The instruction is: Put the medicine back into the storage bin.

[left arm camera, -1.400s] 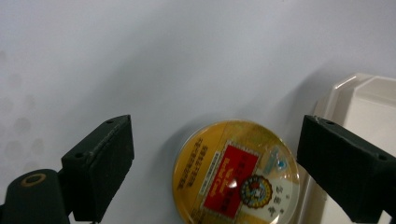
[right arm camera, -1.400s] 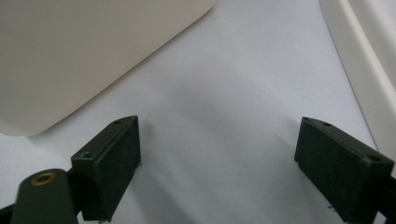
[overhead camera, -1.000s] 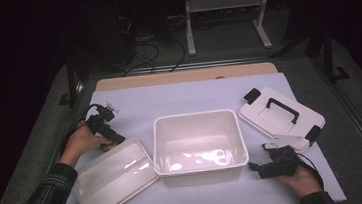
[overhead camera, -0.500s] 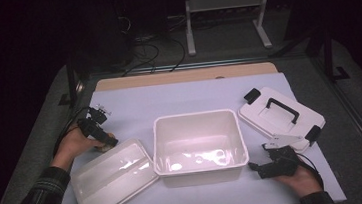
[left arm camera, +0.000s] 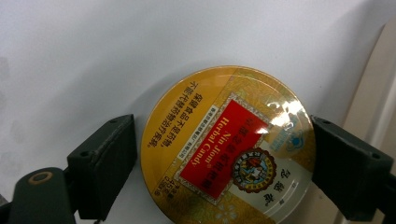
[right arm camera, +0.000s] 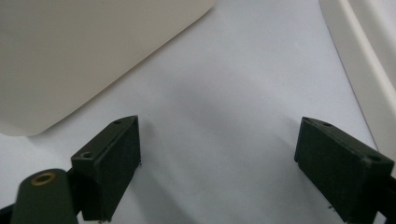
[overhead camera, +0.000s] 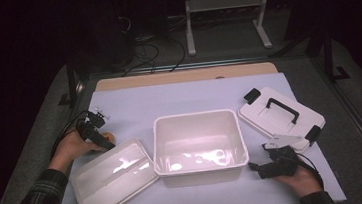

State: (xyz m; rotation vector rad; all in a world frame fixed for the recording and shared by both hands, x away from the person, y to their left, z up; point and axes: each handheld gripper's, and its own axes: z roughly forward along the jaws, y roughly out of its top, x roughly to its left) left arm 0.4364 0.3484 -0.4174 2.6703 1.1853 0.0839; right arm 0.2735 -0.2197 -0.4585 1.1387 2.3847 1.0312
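- High view: fixed overhead, looking forward and down across the pale lilac table sheet (overhead camera: 188, 98); distant, whole worktop.
- Left gripper view: close, pointing down onto the round yellow-and-red candy tin (left arm camera: 229, 149).
- Right gripper view: close, low over the sheet beside the white rectangular plastic tub (right arm camera: 84, 51), shared with the high view (overhead camera: 198, 143).

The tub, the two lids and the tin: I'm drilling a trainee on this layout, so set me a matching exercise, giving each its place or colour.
Things:
1. tub
2. handled lid
3. plain lid
4. tin

Place or colour:
A. right of the tub, farther back
B. gold and red
C. middle of the table
D. left of the tub, at the near edge

Pairs: 1-C, 2-A, 3-D, 4-B
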